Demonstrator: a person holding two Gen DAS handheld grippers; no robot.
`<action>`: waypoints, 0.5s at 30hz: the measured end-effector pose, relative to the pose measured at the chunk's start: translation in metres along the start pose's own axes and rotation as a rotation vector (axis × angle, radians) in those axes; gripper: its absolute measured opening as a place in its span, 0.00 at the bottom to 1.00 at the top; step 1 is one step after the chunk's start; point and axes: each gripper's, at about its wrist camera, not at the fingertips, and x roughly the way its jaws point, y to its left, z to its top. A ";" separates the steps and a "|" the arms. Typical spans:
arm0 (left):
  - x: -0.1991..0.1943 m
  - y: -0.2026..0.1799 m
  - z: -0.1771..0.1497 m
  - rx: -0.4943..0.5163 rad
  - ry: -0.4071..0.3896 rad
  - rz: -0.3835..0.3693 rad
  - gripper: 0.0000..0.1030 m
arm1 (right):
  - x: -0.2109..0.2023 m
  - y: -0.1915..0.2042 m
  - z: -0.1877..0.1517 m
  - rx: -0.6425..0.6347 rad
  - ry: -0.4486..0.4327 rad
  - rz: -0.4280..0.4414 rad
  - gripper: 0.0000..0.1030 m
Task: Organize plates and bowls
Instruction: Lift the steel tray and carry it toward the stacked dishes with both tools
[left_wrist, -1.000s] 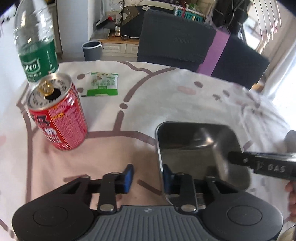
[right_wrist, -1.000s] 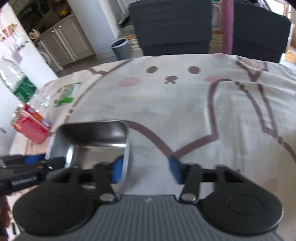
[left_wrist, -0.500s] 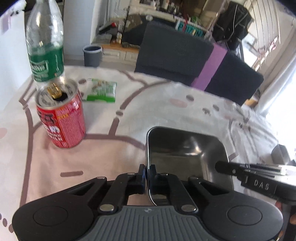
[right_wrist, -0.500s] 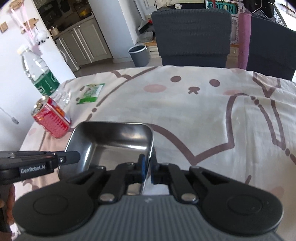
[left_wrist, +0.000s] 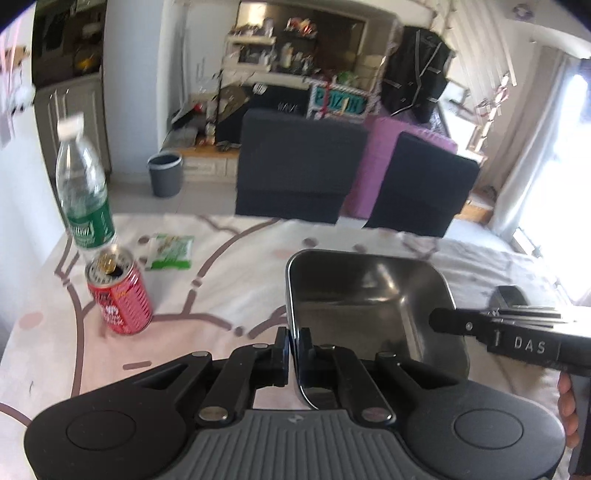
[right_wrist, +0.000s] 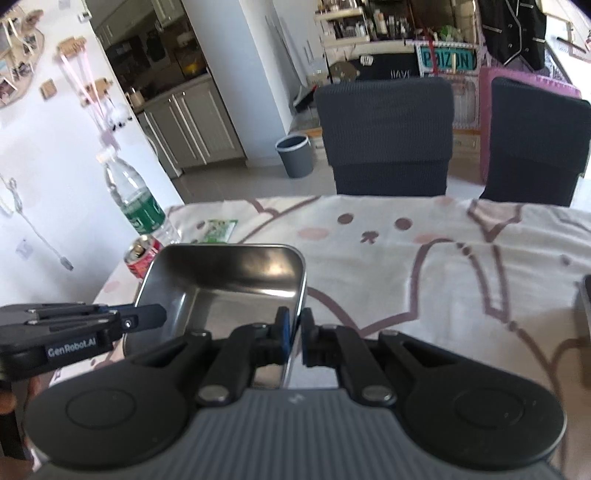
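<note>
A rectangular steel tray (left_wrist: 369, 306) with rounded corners hangs above the patterned tablecloth, held from both sides. My left gripper (left_wrist: 294, 341) is shut on the tray's left rim. My right gripper (right_wrist: 294, 326) is shut on the right rim of the same tray (right_wrist: 229, 280). In the left wrist view the right gripper (left_wrist: 517, 332) reaches in from the right edge. In the right wrist view the left gripper (right_wrist: 122, 321) comes in from the left. The tray holds nothing.
On the left of the table stand a red drink can (left_wrist: 118, 295) and a clear water bottle with a green label (left_wrist: 83, 195), with a green snack packet (left_wrist: 170, 251) behind them. Two dark chairs (right_wrist: 384, 136) stand at the far edge. A dark object (right_wrist: 585, 306) lies at the right edge.
Both grippers went from open, straddling the tray's rims on the table, to shut on them. The tray has since risen off the cloth, and both views now take in more of the room.
</note>
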 end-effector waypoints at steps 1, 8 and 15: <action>-0.009 -0.008 0.001 0.005 -0.012 -0.006 0.05 | -0.011 -0.003 -0.002 -0.001 -0.009 0.003 0.07; -0.069 -0.059 -0.004 0.049 -0.086 -0.046 0.06 | -0.094 -0.023 -0.015 0.009 -0.083 0.040 0.07; -0.100 -0.111 -0.032 0.082 -0.093 -0.118 0.06 | -0.170 -0.051 -0.046 -0.007 -0.125 0.036 0.09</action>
